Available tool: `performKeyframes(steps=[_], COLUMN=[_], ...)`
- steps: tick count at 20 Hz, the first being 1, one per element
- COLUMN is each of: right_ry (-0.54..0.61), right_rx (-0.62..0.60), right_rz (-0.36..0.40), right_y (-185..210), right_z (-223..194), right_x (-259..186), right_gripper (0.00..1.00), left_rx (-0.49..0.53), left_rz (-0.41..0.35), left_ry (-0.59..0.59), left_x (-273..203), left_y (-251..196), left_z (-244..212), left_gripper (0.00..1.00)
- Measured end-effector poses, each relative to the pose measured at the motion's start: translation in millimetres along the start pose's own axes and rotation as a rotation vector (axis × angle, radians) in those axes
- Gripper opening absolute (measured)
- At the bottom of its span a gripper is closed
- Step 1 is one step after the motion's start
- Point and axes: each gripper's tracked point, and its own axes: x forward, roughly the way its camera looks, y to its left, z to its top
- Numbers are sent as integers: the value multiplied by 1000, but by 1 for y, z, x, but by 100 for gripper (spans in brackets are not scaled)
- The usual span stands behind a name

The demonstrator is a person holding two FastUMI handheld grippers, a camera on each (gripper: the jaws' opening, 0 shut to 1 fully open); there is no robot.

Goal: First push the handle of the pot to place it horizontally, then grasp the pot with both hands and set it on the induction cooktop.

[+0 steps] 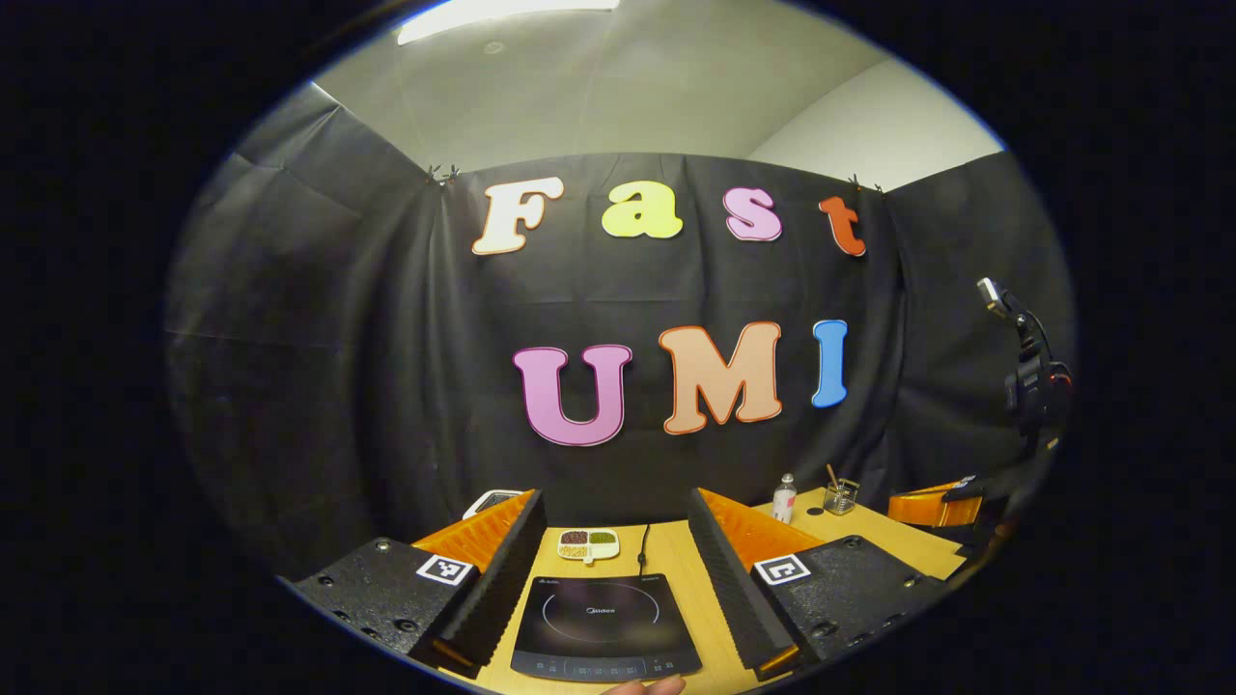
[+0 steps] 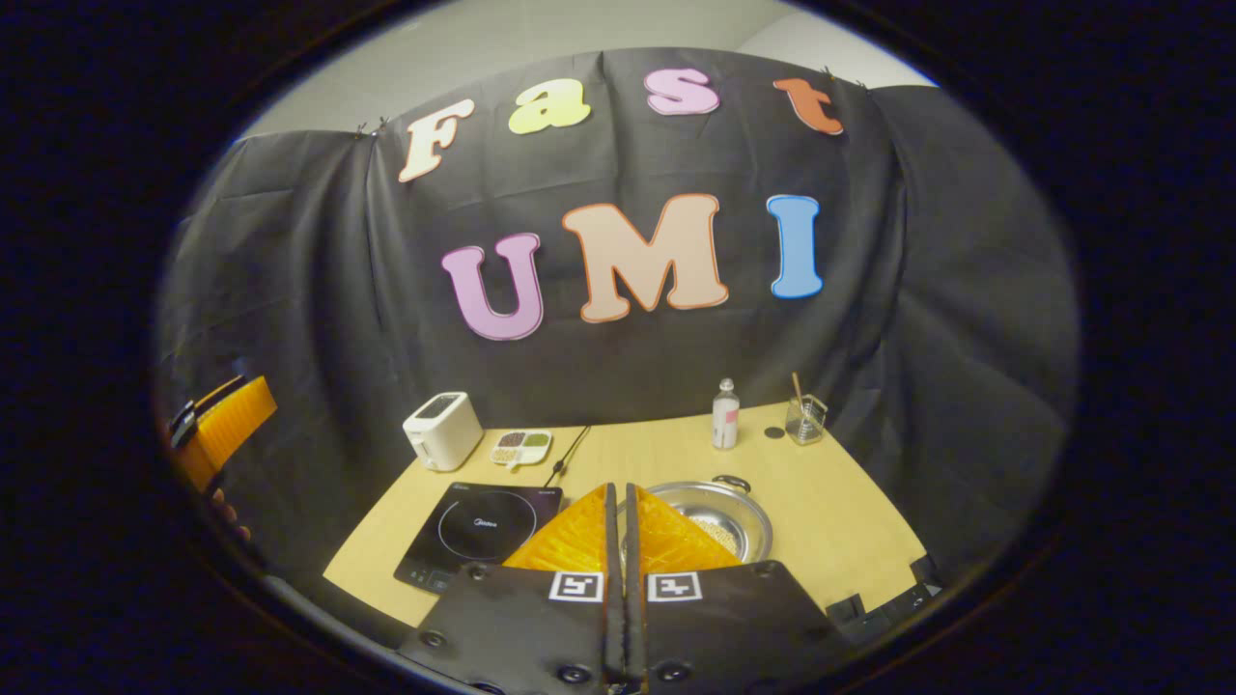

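The steel pot (image 2: 719,521) sits on the wooden table (image 2: 850,512), right of the black induction cooktop (image 2: 481,529). A small loop handle (image 2: 731,480) shows at the pot's far rim. My right gripper (image 2: 618,488) hovers above the table's near side with its fingers pressed together and nothing between them; its tips overlap the pot's left part. My left gripper (image 1: 616,497) is open and held high over the cooktop (image 1: 603,625), which lies between its fingers. The right gripper (image 1: 929,507) shows at the far right of the left gripper view, and the left gripper (image 2: 224,425) at the far left of the right gripper view.
At the back of the table stand a white toaster (image 2: 442,431), a divided dish of beans (image 2: 521,444), a small bottle (image 2: 725,413) and a glass with a stick (image 2: 806,417). The cooktop's cord (image 2: 570,454) runs backward. A fingertip (image 1: 645,686) shows at the bottom edge.
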Motion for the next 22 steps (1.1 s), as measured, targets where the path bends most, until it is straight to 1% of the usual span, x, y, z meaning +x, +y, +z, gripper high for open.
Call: performKeyframes(steps=[2, 3, 4, 6, 7, 8, 9, 10, 11, 12, 13, 14, 15, 16, 17, 18, 19, 22], right_ry=[58, 83, 109, 150, 175, 200, 219, 247, 270, 287, 300, 315, 332, 346, 366, 386, 408, 481], right_rx=[32, 48, 60, 62, 63, 71, 78, 76, 79, 93, 103, 105, 115, 134, 147, 156, 162, 176], right_rz=[0, 1, 3, 1, 0, 2, 6, -1, -12, -14, -17, -35, -58, -76, -101, -130, -157, -234], right_y=[-8, -12, -16, -26, -30, -33, -34, -35, -37, -36, -35, -37, -39, -37, -37, -39, -40, -41], right_z=[-22, -33, -44, -65, -76, -89, -98, -109, -119, -125, -131, -140, -148, -157, -165, -177, -187, -223], right_x=[13, 21, 28, 41, 47, 52, 58, 62, 66, 69, 72, 76, 79, 82, 84, 85, 86, 87], right_gripper=[3, 3, 0, 0, 0, 2, 8, 0, 2, 0, 0, 2, 0, 3, 3, 0, 3, 0], left_rx=[0, 5, 6, -3, -3, 3, 4, 6, 8, 3, 0, -2, -2, -9, -20, -22, -23, -25], left_rz=[-4, 1, 10, 30, 38, 45, 50, 54, 49, 31, 15, 1, -14, -27, -40, -53, -72, -139], left_ry=[16, 27, 33, 35, 44, 55, 47, 45, 61, 64, 59, 54, 72, 74, 69, 76, 80, 56], left_x=[11, 16, 22, 32, 37, 41, 45, 49, 54, 59, 65, 73, 77, 82, 89, 96, 101, 113], left_y=[-4, -3, -1, -3, -2, -1, 0, 0, 1, 0, 0, 2, 4, 7, 10, 13, 16, 22], left_z=[-6, -9, -10, -12, -15, -21, -21, -22, -26, -28, -29, -31, -37, -40, -42, -45, -51, -63], left_gripper=[91, 90, 90, 90, 87, 90, 87, 90, 90, 90, 87, 90, 89, 89, 87, 89, 89, 89])
